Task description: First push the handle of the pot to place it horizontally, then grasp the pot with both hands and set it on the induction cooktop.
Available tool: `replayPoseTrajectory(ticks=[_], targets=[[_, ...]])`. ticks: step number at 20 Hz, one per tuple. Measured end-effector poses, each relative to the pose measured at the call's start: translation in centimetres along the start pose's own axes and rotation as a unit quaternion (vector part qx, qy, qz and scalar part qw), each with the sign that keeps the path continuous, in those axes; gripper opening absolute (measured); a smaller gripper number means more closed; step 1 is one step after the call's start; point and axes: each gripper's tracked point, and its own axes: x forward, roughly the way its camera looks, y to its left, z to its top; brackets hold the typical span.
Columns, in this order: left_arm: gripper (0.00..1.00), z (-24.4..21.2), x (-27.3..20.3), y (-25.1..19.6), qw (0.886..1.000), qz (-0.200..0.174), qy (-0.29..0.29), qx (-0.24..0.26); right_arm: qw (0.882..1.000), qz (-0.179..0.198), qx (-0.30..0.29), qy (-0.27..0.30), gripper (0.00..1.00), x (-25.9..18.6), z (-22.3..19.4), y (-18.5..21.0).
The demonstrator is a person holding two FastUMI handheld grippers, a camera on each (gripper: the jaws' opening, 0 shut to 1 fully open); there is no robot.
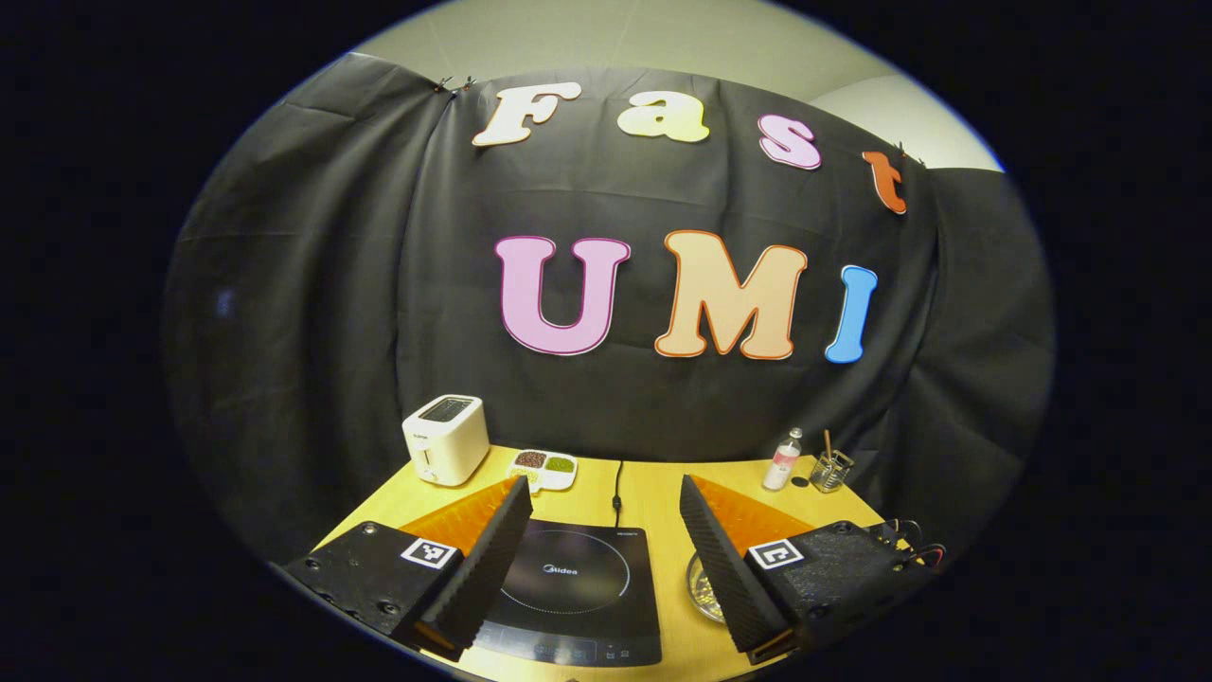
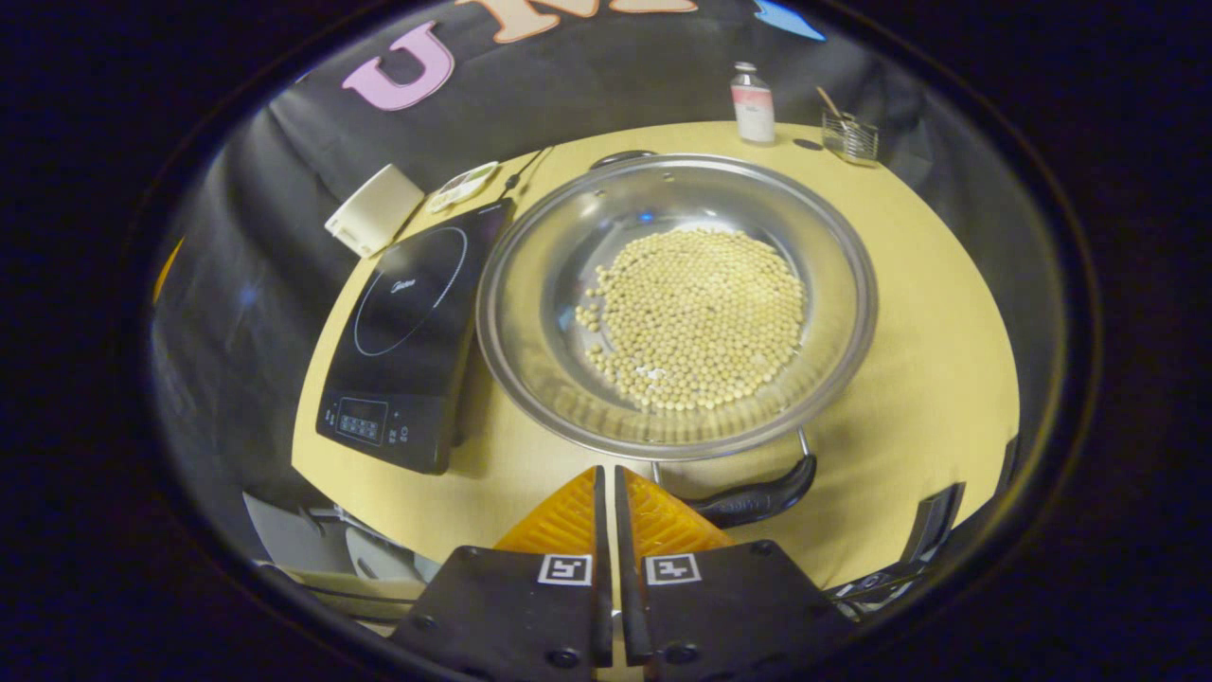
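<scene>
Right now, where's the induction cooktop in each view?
Left gripper view: induction cooktop bottom centre, between the open left gripper fingers.
Right gripper view: left of centre, beside the pot.
Shared landmark: white toaster behind it.

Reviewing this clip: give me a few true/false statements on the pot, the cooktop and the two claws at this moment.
1. The pot sits on the induction cooktop. False: it stands on the table beside it.
2. The pot holds small pale beans. True.
3. The right claw is shut. True.
4. The left claw is shut on the pot's handle. False: it is open, above the cooktop.
5. A white toaster stands at the table's back. True.
</scene>
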Motion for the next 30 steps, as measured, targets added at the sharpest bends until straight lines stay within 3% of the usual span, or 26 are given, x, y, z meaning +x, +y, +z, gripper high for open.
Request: replayPoseTrajectory(ticks=[7,8,9,10,11,12,13,14,16,17,18,19,20,27,29,30], targets=[[0.96,-0.3,-0.4,-0.7,1.000,0.003,0.002,-0.004,0.999,-0.029,0.025,-0.009,0.07,0.0,0.3,-3.4],[0.93,-0.2,-0.4,-0.8,1.000,0.005,0.001,-0.004,0.999,-0.032,0.026,-0.010,0.07,0.0,0.4,-3.9],[0.93,-0.2,-0.4,-0.8,1.000,0.008,0.000,-0.005,0.999,-0.035,0.027,-0.011,0.17,0.0,0.5,-4.3],[0.96,-0.2,-0.4,-0.9,1.000,0.009,-0.001,-0.006,0.999,-0.037,0.029,-0.012,0.00,0.0,0.8,-4.7],[0.99,-0.2,-0.4,-0.9,1.000,0.012,-0.002,-0.008,0.999,-0.039,0.031,-0.014,0.17,0.0,1.1,-5.2],[0.93,-0.1,-0.4,-1.0,1.000,0.014,-0.005,-0.011,0.999,-0.042,0.031,-0.015,0.17,0.0,1.3,-5.6],[0.99,-0.1,-0.4,-1.1,1.000,0.017,-0.006,-0.013,0.998,-0.046,0.030,-0.017,0.07,-0.1,1.5,-6.1],[0.99,0.0,-0.3,-1.1,1.000,0.021,-0.008,-0.015,0.998,-0.050,0.029,-0.018,0.00,-0.1,1.8,-6.6],[0.95,0.0,-0.2,-1.1,0.999,0.026,-0.010,-0.020,0.998,-0.058,0.025,-0.017,0.00,0.0,2.1,-7.6],[0.93,0.0,-0.1,-1.2,0.999,0.028,-0.011,-0.021,0.998,-0.060,0.024,-0.017,0.07,0.1,2.3,-8.0],[0.93,0.0,0.0,-1.3,0.999,0.030,-0.011,-0.021,0.998,-0.062,0.024,-0.017,0.00,0.1,2.5,-8.5],[0.96,0.0,0.1,-1.3,0.999,0.032,-0.011,-0.020,0.997,-0.065,0.024,-0.019,0.00,0.1,2.7,-8.9],[0.93,0.1,0.2,-1.4,0.999,0.033,-0.011,-0.019,0.997,-0.067,0.023,-0.020,0.00,0.2,2.8,-9.3],[0.96,0.8,1.0,-3.9,1.000,0.020,-0.012,-0.009,0.995,-0.088,0.030,-0.035,0.00,0.5,4.8,-12.6],[0.93,0.8,1.1,-4.8,1.000,0.012,-0.012,-0.009,0.994,-0.091,0.034,-0.042,0.00,0.5,5.6,-13.3],[0.93,0.9,1.0,-5.2,1.000,0.008,-0.012,-0.008,0.994,-0.092,0.035,-0.047,0.07,0.4,5.8,-13.6]])
